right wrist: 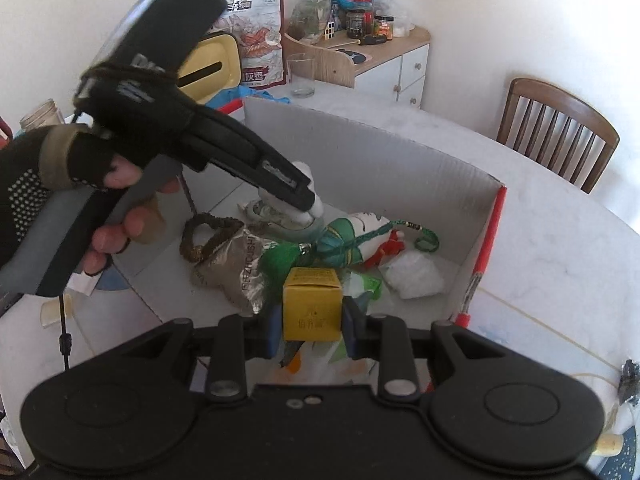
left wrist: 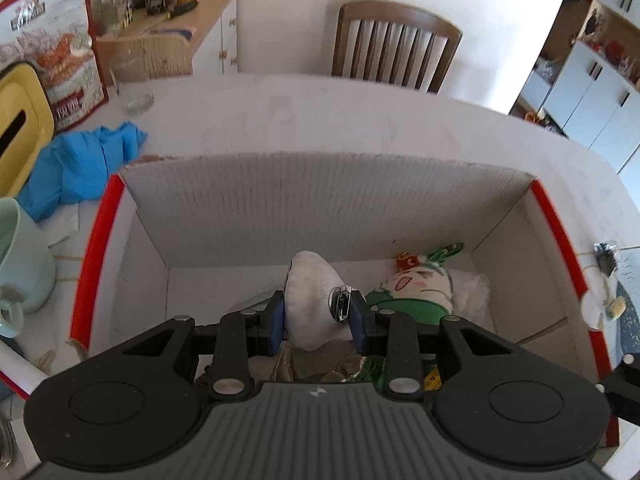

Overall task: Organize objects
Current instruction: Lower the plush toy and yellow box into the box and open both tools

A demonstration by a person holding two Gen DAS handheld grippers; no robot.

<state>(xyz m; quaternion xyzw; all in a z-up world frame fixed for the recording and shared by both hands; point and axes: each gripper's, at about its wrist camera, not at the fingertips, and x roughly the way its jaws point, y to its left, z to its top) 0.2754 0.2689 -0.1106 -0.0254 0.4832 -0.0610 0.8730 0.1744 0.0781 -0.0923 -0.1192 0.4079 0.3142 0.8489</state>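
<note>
While both hands reach over the open white cardboard box with red edges point(left wrist: 132, 216), each gripper carries something of its own. The left gripper point(left wrist: 318, 312) is clamped on a soft white cloth pouch with a small silver metal clasp point(left wrist: 312, 292), its blue pads point(left wrist: 276, 316) pressing the pouch from both sides above the box's interior. Seen from the right wrist, that same left gripper point(right wrist: 308, 210) slants downward into the box, held by a hand in a black fingerless glove point(right wrist: 100, 196).

The right gripper point(right wrist: 312, 324) is closed on a small yellow cardboard carton point(right wrist: 312, 304), held upright over the near part of the box.

Inside the box lie a green and white printed fabric toy point(right wrist: 348, 240), a crinkled silver foil packet point(right wrist: 236, 268), a dark beaded bracelet point(right wrist: 208, 236) and a crumpled white plastic bag point(right wrist: 414, 276).

The box sits on a white counter point(left wrist: 320, 120), with a blue cloth point(left wrist: 80, 164) beside its left wall and a brown wooden chair point(left wrist: 394, 48) behind.
</note>
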